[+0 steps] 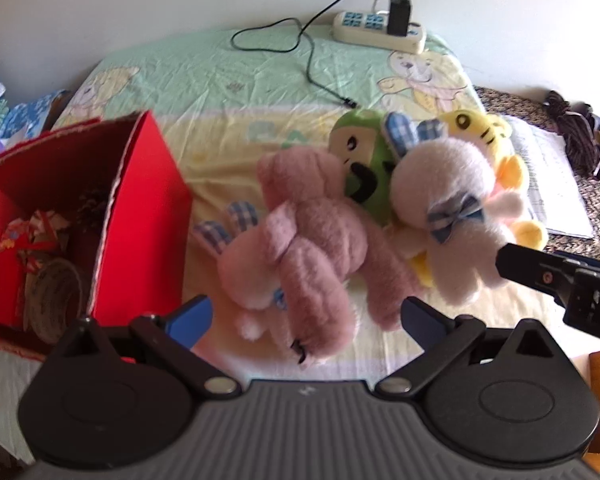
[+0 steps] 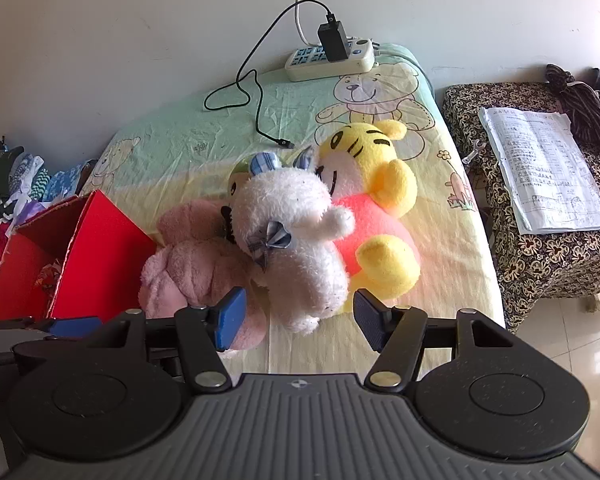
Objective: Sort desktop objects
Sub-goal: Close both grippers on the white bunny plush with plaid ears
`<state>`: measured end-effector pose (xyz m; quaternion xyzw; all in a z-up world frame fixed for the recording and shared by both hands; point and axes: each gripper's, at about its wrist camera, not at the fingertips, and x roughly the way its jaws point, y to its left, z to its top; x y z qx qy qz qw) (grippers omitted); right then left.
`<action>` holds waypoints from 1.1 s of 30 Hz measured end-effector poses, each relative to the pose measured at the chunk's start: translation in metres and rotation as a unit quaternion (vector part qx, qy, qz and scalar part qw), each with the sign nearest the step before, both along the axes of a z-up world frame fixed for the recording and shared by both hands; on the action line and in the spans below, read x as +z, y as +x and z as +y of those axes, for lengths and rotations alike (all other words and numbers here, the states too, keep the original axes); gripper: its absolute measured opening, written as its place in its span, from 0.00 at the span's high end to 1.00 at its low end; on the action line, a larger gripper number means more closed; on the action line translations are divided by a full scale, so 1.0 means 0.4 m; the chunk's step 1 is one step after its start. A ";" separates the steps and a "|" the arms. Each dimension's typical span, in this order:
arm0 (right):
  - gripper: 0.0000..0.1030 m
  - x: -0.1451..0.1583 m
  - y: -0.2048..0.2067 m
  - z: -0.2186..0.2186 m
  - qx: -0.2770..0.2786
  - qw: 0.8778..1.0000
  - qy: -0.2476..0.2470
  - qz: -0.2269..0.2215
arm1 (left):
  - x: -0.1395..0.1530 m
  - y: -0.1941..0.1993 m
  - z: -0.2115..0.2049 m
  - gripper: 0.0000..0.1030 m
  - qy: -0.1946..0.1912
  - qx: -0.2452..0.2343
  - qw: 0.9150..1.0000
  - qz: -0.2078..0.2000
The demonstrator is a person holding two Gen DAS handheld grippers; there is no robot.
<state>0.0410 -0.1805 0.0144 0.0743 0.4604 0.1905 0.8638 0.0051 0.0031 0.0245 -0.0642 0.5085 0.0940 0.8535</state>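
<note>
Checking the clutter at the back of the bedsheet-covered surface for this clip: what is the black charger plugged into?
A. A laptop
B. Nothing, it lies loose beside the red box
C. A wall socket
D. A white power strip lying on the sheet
D. The black charger stands upright in the white power strip at the far edge of the sheet, its black cable trailing toward the plush toys.
</note>
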 end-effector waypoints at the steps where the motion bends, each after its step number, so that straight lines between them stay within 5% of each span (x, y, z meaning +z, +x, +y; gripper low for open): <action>1: 0.38 0.004 0.004 -0.005 0.001 1.000 0.005 -0.001 | -0.001 0.014 -0.015 0.02 0.001 -0.008 1.000 -0.010; 10: 0.38 0.032 0.100 -0.041 0.009 0.999 0.026 -0.035 | -0.015 0.113 -0.096 0.02 -0.050 -0.084 0.995 -0.026; 15: 0.37 0.002 0.168 -0.053 0.026 0.998 0.053 -0.017 | -0.056 0.158 -0.104 0.02 -0.102 -0.096 0.990 -0.017; 23: 0.37 -0.042 0.224 -0.030 0.071 0.995 0.075 0.004 | -0.099 0.209 -0.096 0.04 -0.123 -0.090 0.988 -0.002; 28: 0.37 -0.068 0.243 -0.041 0.082 0.990 0.107 0.040 | -0.115 0.219 -0.092 0.18 -0.148 -0.098 0.984 0.006; 33: 0.41 -0.085 0.244 -0.032 0.103 0.984 0.126 0.071 | -0.124 0.226 -0.095 0.22 -0.138 -0.099 0.985 0.006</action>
